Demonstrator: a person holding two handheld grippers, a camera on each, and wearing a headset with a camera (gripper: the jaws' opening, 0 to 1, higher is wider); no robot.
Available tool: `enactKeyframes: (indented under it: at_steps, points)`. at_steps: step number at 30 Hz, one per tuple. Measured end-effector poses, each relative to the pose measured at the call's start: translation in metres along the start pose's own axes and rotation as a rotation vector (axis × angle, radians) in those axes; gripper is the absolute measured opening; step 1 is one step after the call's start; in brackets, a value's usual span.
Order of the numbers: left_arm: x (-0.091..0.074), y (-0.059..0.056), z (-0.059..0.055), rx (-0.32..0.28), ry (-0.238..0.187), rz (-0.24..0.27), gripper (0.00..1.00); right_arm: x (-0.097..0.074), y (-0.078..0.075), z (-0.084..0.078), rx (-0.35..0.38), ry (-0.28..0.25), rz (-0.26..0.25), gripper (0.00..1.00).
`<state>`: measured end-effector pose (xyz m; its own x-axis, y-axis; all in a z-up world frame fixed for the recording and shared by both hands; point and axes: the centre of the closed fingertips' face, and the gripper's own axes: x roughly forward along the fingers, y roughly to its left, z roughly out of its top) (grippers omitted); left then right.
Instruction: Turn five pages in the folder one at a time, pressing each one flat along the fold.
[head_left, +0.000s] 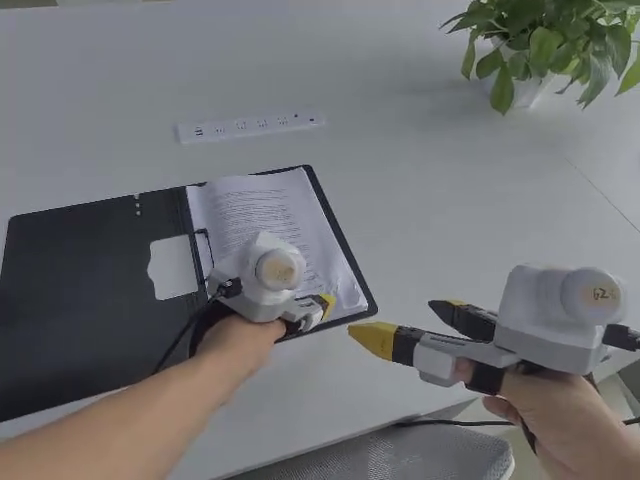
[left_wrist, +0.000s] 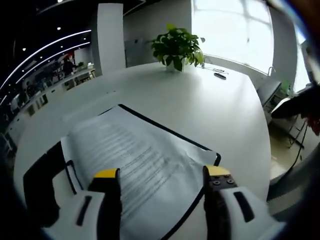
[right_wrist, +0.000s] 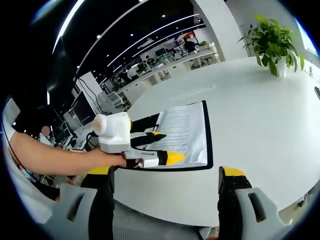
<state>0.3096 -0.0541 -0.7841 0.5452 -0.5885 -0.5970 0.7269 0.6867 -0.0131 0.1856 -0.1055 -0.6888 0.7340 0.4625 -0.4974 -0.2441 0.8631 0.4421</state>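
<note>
Folder (head_left: 80, 290) lay open on desk (head_left: 450, 200), near left. Pages (head_left: 270, 225) lay on folder's right half. Power strip (head_left: 250, 126) lay behind folder. Plant (head_left: 545, 45) stood at desk's far right. Left tool (head_left: 318, 308) hung over folder's near right corner. Right tool (head_left: 405, 322) was to its right, beyond folder.

The folder (head_left: 80, 290) is covered in matt black material, and its pages (head_left: 270, 215) are of smooth white paper. The table (head_left: 450, 180) is finished matt white, and the left gripper (head_left: 316, 311) and right gripper (head_left: 405, 322) are cased in smooth white plastic.
</note>
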Motion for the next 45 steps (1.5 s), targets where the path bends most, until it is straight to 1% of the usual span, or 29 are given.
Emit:
enactKeyframes:
  at_steps: [2, 5, 6, 7, 8, 9, 10, 15, 21, 23, 29, 32, 35, 36, 37, 38, 42, 45]
  points:
    - [0.004, 0.0, -0.002, -0.003, 0.008, -0.001, 0.66, 0.001, -0.001, 0.0, 0.003, -0.001, -0.002, 0.85]
    - [0.008, 0.003, -0.009, -0.019, 0.033, 0.019, 0.65, 0.002, -0.001, -0.001, 0.009, 0.002, -0.001, 0.85]
    - [0.009, 0.003, -0.012, -0.026, 0.044, 0.018, 0.64, 0.002, -0.002, -0.002, 0.009, 0.004, -0.001, 0.85]
    - [0.01, 0.002, -0.012, -0.029, 0.044, 0.016, 0.64, 0.003, -0.002, -0.003, 0.009, 0.008, -0.002, 0.85]
    - [0.011, 0.001, -0.015, -0.03, 0.053, 0.016, 0.63, 0.003, -0.002, -0.003, 0.01, 0.009, -0.002, 0.85]
    - [0.011, 0.002, -0.017, -0.018, 0.059, 0.022, 0.63, 0.004, -0.003, -0.004, 0.011, 0.01, -0.001, 0.85]
    - [0.011, 0.0, -0.017, -0.015, 0.058, 0.021, 0.62, 0.004, -0.003, -0.004, 0.013, 0.009, -0.002, 0.85]
    - [0.014, 0.002, -0.02, -0.005, 0.064, 0.028, 0.62, 0.008, -0.004, -0.003, 0.018, 0.013, -0.001, 0.84]
    - [0.014, 0.003, -0.02, -0.01, 0.044, 0.026, 0.58, 0.015, -0.004, -0.002, 0.025, 0.01, 0.008, 0.83]
    - [0.015, 0.002, -0.019, 0.0, 0.036, 0.016, 0.56, 0.017, -0.004, -0.001, 0.028, 0.009, 0.013, 0.83]
    - [0.014, 0.002, -0.02, -0.002, 0.021, 0.013, 0.53, 0.026, -0.004, 0.0, 0.04, 0.004, 0.023, 0.82]
    - [0.015, 0.001, -0.019, 0.0, 0.015, 0.007, 0.5, 0.03, -0.004, 0.0, 0.046, 0.004, 0.028, 0.82]
    - [0.015, 0.0, -0.019, -0.003, 0.013, 0.003, 0.48, 0.034, -0.004, 0.0, 0.056, 0.004, 0.035, 0.82]
    - [0.015, -0.001, -0.018, 0.002, 0.008, -0.007, 0.42, 0.036, -0.004, 0.0, 0.06, 0.001, 0.037, 0.81]
    - [0.014, 0.0, -0.017, 0.01, 0.004, -0.003, 0.34, 0.037, -0.004, 0.0, 0.064, 0.001, 0.039, 0.8]
    - [0.013, 0.001, -0.018, 0.002, 0.003, 0.001, 0.32, 0.039, -0.004, 0.0, 0.068, -0.001, 0.043, 0.79]
    - [0.013, 0.001, -0.018, 0.004, -0.005, -0.003, 0.32, 0.048, -0.008, 0.001, 0.096, -0.008, 0.044, 0.77]
    - [0.013, 0.001, -0.017, 0.004, -0.01, -0.002, 0.31, 0.055, -0.011, 0.001, 0.118, -0.014, 0.044, 0.73]
